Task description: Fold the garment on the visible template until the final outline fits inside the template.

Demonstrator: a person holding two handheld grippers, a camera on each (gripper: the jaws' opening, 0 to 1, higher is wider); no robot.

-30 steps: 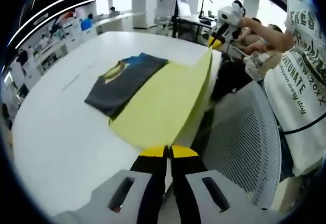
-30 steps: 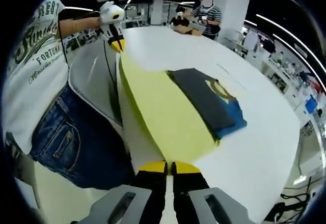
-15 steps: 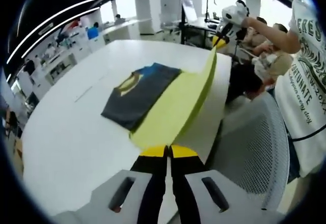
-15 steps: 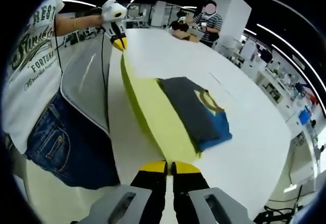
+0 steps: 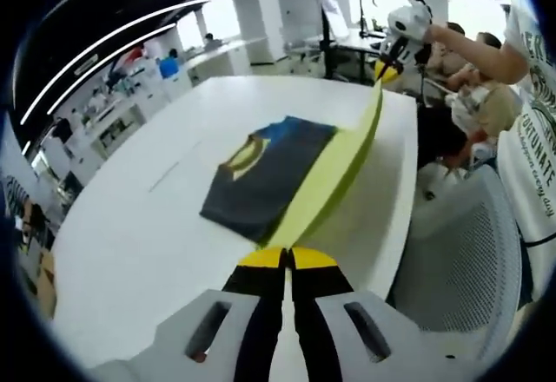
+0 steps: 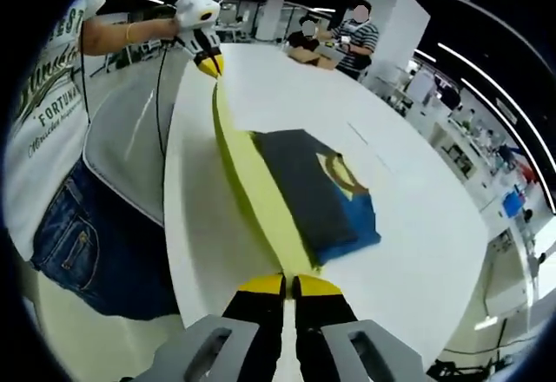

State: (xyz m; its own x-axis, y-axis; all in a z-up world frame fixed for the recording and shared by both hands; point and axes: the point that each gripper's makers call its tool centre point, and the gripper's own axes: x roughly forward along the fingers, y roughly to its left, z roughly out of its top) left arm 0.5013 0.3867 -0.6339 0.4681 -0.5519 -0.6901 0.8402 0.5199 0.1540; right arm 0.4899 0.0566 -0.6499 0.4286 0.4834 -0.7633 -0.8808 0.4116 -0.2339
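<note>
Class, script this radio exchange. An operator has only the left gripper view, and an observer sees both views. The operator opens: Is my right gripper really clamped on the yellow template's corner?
Observer: Yes. Up close, the right gripper has its jaws together on the raised edge of the yellow template.
Operator: And my left gripper, seen from outside?
Observer: The left gripper pinches the opposite corner, held up beyond the table edge.
Operator: Anyone past that end?
Observer: A person in a striped top sits at the table's far end.
</note>
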